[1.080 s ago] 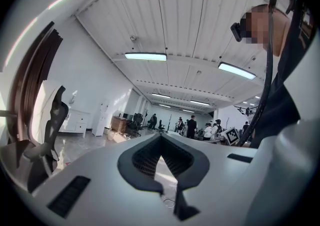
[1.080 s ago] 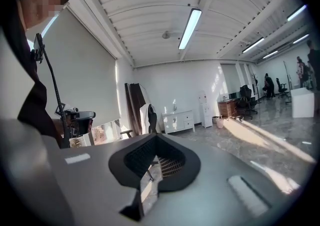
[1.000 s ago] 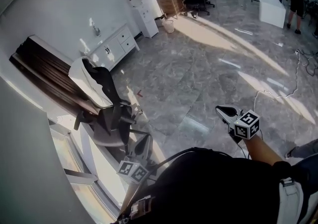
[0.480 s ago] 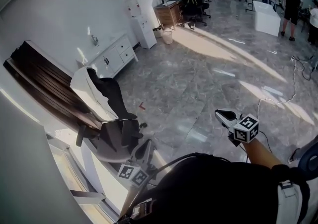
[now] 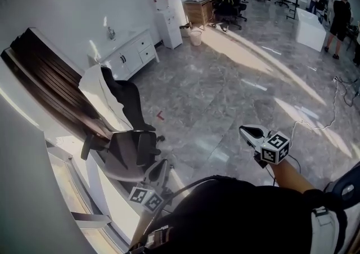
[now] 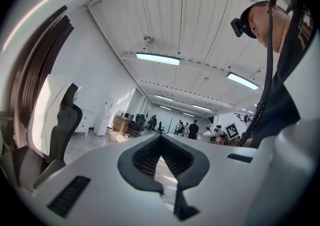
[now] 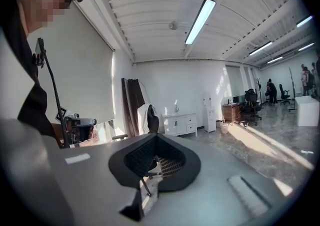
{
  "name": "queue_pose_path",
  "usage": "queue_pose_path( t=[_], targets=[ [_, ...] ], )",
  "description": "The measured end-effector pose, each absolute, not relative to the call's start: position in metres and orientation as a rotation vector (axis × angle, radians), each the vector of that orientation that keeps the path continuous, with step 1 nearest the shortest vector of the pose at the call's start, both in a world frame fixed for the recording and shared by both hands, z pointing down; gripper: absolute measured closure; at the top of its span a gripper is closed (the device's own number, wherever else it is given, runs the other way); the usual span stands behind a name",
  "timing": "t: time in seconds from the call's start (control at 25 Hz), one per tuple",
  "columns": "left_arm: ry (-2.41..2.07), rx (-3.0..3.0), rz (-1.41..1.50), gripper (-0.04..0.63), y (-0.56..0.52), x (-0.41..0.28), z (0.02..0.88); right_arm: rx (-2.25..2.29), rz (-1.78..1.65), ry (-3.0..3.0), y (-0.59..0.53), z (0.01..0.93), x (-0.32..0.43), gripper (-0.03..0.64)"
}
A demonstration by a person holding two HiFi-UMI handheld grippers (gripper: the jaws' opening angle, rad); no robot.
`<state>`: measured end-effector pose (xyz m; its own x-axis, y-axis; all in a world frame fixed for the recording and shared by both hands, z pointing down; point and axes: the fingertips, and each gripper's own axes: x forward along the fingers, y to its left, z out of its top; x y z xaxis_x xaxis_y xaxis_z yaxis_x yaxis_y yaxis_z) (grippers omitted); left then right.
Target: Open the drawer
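Here the left tool (image 5: 162, 166), by a chair (image 5: 125, 113), and the right tool (image 5: 246, 131) are both pressed together, empty, well apart from the cabinet (image 5: 133, 54).

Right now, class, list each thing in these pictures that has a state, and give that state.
left gripper: shut, empty
right gripper: shut, empty
white cabinet: drawers and doors closed
office chair: upright, white garment draped over its backrest
ceiling light: on
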<state>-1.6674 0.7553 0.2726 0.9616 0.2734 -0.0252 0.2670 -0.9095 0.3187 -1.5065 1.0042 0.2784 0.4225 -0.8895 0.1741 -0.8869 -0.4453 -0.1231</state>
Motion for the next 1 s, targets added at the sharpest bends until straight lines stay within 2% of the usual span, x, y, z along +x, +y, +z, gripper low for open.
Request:
queue_pose_path(
  t=[0.32, 0.64, 1.0],
  targets=[
    [0.292, 2.842, 0.023, 0.595, 0.756, -1.599, 0.269, -2.550, -0.349, 1.727, 0.995, 0.294, -1.416, 0.618],
    [0.238, 2.860, -0.007, 0.595, 0.811, -1.471, 0.246, -2.495, -0.272, 1.827, 1.021, 0.262, -1.280, 0.618],
    [0.299, 2.855, 0.031, 0.595, 0.872, -1.347, 0.248, -2.507, -0.300, 1.791, 1.088, 0.280, -1.166, 0.618]
  ],
)
